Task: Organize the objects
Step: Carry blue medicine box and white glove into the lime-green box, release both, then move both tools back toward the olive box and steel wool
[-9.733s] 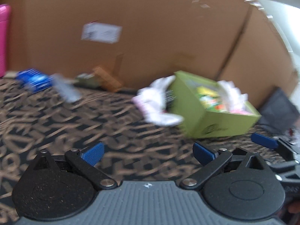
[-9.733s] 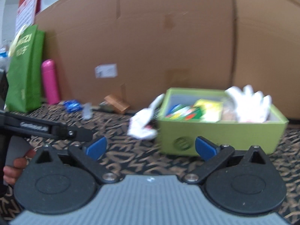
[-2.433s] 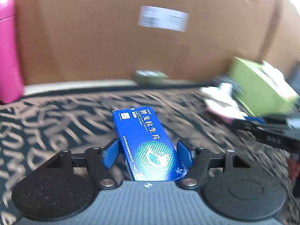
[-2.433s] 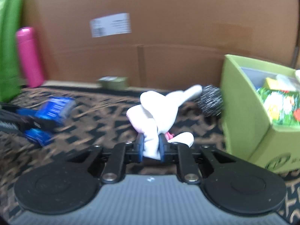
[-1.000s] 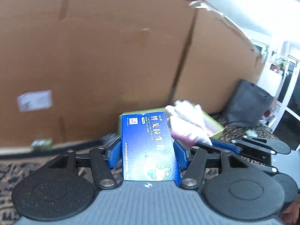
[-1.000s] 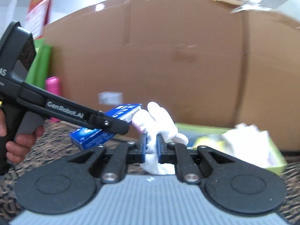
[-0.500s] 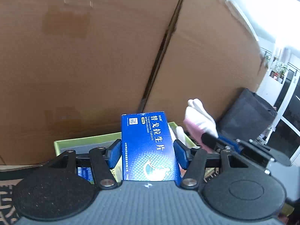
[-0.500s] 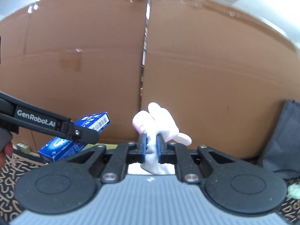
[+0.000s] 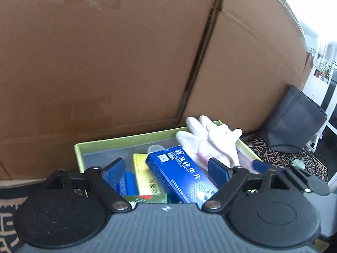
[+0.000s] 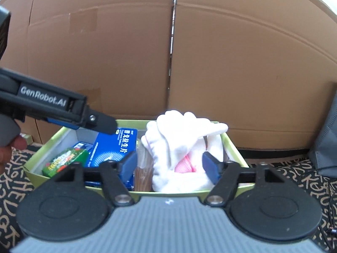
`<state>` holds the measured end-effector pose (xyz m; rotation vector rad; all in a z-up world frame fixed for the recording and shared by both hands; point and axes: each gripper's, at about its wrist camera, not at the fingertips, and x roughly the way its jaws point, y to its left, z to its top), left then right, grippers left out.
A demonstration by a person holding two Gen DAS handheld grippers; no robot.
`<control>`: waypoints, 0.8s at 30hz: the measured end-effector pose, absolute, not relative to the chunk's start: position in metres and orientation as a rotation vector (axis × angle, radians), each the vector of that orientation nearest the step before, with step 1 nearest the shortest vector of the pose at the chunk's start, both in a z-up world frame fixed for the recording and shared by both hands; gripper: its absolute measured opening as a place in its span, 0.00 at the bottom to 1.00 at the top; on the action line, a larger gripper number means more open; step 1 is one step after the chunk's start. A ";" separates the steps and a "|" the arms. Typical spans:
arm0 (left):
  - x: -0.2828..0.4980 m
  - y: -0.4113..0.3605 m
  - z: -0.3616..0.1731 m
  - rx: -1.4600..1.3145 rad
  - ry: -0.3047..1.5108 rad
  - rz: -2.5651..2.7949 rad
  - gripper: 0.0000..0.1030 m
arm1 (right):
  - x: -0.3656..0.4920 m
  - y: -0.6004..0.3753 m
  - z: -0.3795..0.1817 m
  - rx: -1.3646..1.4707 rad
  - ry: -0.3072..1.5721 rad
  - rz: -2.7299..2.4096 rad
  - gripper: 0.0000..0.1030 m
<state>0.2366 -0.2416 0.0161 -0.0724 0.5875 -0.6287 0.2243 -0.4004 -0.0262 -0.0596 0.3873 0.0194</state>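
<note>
Right at the bottom of both frames are my two sets of tongs, and both are opening up as I type. The left tongs (image 9: 165, 171) have the blue medicine box (image 9: 181, 174) sitting between the pads, but the pads are clear of its sides, so it's loose and tipping into the green box (image 9: 126, 140) in the lower middle of the frame. The right tongs (image 10: 169, 166) are spreading too, with the white gloves (image 10: 181, 141) bunched between the pads and not pinched; they're lying in the right half of the green box, a bit of pink showing underneath. In the right wrist view the left tongs come in from the left edge, their tip over the blue box, and a bit of my hand (image 10: 9, 147) is at the far left. Also in there: a yellow carton (image 9: 143, 175) beside the blue one and a green-and-red packet (image 10: 65, 161) at the near left corner. My take on doing this bit well: let the jaws go fully wide, then back straight up and out so no pad snags a glove finger or drags the box over the rim. Behind it all is a big cardboard wall (image 10: 231, 63), with the patterned floor (image 10: 294, 175) and a dark bag (image 9: 294, 122) at the right.
</note>
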 end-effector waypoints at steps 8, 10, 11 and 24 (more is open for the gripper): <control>0.201 -0.199 0.027 -0.062 0.581 -0.551 0.87 | 0.193 -0.391 0.010 -0.076 0.304 0.005 0.93; 0.190 -0.186 0.031 -0.073 0.579 -0.552 0.87 | 0.184 -0.384 0.015 -0.086 0.287 0.009 0.93; 0.184 -0.177 0.032 -0.086 0.576 -0.555 0.87 | 0.179 -0.379 0.017 -0.091 0.280 0.014 0.93; 0.126 -0.060 0.015 -0.082 0.583 -0.387 0.90 | 0.133 -0.283 0.027 -0.135 0.262 0.202 0.93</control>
